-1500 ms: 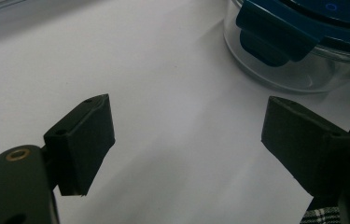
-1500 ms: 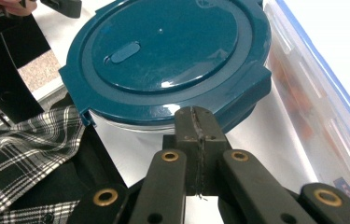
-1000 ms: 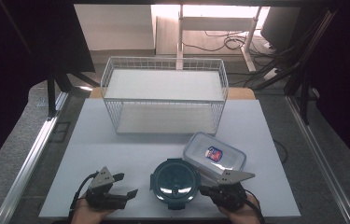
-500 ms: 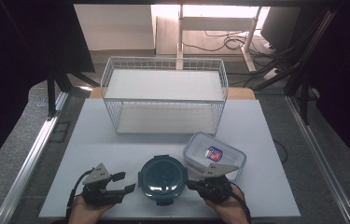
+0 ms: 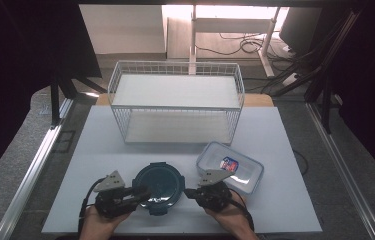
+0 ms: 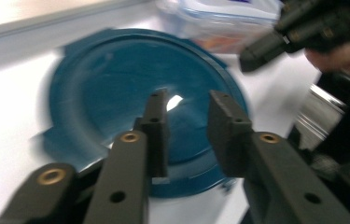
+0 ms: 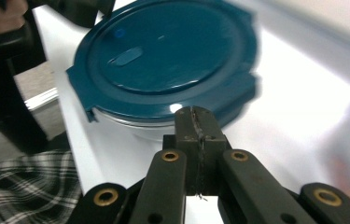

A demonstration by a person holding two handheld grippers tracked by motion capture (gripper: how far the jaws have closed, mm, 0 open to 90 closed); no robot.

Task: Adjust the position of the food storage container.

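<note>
A round container with a dark blue lid [image 5: 159, 186] [image 6: 130, 88] [image 7: 163, 60] sits near the table's front edge. My left gripper [image 5: 140, 193] [image 6: 189, 121] reaches in from the container's left, its tips over the lid's edge. Its jaws have just been closing and still stand apart; only the lid shows in the gap below them, and I see nothing pinched. My right gripper [image 5: 191, 192] [image 7: 196, 114] is at the container's right side, shut with its pads together on nothing, its tip close to the rim.
A clear rectangular box with a labelled lid [image 5: 231, 166] lies just right of the right hand. A white wire basket shelf [image 5: 176, 102] stands across the back of the white table [image 5: 285, 150]. Dark floor lies beyond the side rails.
The blue-lidded container has slid left toward the left gripper. The right gripper followed it leftward. The left gripper's jaws have narrowed and lifted a little.
</note>
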